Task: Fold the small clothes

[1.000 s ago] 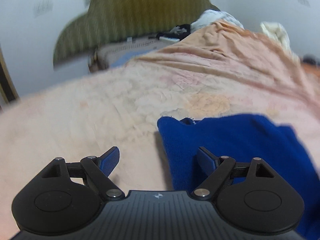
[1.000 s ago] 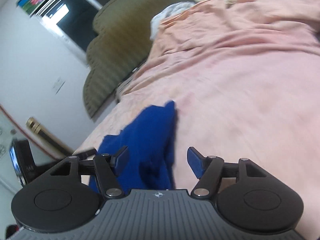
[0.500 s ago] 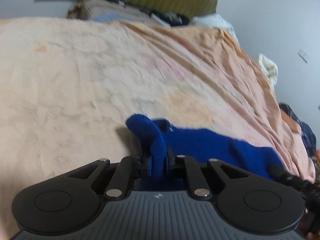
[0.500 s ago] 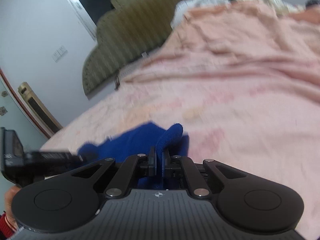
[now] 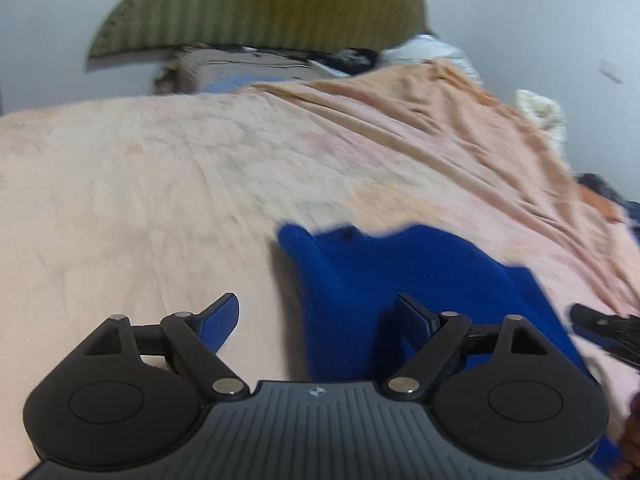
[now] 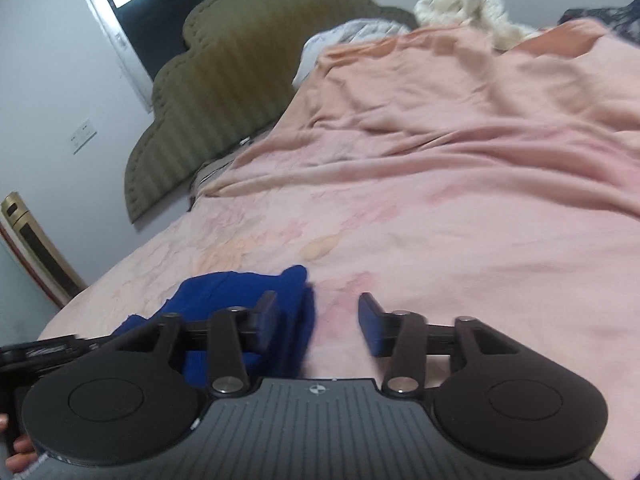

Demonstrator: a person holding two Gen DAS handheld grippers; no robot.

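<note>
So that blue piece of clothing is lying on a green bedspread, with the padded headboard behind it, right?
Not quite: the bedspread is pale pink-peach, not green. The green you noticed is the padded headboard at the far end. Both wrist views show this, the left one most clearly. The rest holds: the blue garment lies on the bed, headboard behind it.

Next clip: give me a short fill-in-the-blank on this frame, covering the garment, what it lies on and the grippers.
1. The garment lying on the bed is ____ in colour.
2. It rests on a ____ bedspread.
3. The left gripper has its jaws wide ____, pressing on nothing.
4. The headboard behind the bed is ____ green.

Missing words: blue; pink; open; olive
</note>
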